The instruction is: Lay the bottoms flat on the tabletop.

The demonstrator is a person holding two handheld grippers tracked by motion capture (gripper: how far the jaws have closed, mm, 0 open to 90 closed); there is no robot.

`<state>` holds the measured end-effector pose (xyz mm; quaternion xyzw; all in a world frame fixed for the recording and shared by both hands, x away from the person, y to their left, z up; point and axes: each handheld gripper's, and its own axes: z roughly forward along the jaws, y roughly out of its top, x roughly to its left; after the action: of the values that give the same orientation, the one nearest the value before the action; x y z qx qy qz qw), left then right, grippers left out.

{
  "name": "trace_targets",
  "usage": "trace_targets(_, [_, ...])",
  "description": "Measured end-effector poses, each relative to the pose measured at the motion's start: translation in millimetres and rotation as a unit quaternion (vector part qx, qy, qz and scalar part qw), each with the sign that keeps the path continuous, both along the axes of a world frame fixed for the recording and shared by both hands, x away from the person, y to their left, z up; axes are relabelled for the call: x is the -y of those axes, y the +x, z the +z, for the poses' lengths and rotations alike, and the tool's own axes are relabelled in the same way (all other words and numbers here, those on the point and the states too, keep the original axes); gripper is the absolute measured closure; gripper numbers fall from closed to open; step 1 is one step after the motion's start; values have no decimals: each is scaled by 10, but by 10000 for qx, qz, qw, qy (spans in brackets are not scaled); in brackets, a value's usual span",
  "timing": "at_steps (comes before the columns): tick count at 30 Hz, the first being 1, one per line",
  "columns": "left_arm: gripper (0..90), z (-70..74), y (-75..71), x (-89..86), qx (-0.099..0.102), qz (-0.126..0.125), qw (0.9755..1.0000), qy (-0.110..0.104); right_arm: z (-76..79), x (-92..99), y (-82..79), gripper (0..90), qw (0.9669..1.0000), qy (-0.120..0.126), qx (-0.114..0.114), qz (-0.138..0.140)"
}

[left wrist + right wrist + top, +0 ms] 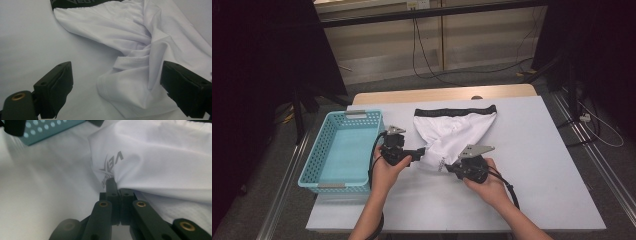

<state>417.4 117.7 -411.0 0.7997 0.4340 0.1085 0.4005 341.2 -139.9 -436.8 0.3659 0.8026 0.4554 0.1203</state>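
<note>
White shorts point(451, 134) — blue basket point(343, 150) alongside

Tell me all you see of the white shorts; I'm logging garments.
The white shorts are thin, smooth fabric with a black waistband at the far edge and grey lettering near one leg hem. They lie bunched on the table. The right gripper pinches the cloth by the lettering; the left gripper straddles a hemmed leg, jaws open.

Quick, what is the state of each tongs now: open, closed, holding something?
Left tongs: open, with the shorts hem between the jaws, not gripped.
Right tongs: closed on the shorts' fabric.
</note>
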Motion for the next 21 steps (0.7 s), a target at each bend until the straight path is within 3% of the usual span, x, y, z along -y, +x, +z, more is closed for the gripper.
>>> trace_targets(7, [117,5,5,31,10,-43,10000,-3,175,277,-12,900,9990,380,35,-222])
trace_targets(13, [118,-1,16,59,-12,-78,10000,-21,274,602,0,900,9959,708,35,-558])
trace_targets(21, [119,-29,38,115,-42,-151,9999,12,250,959,9,900,9921,773,-79,-989])
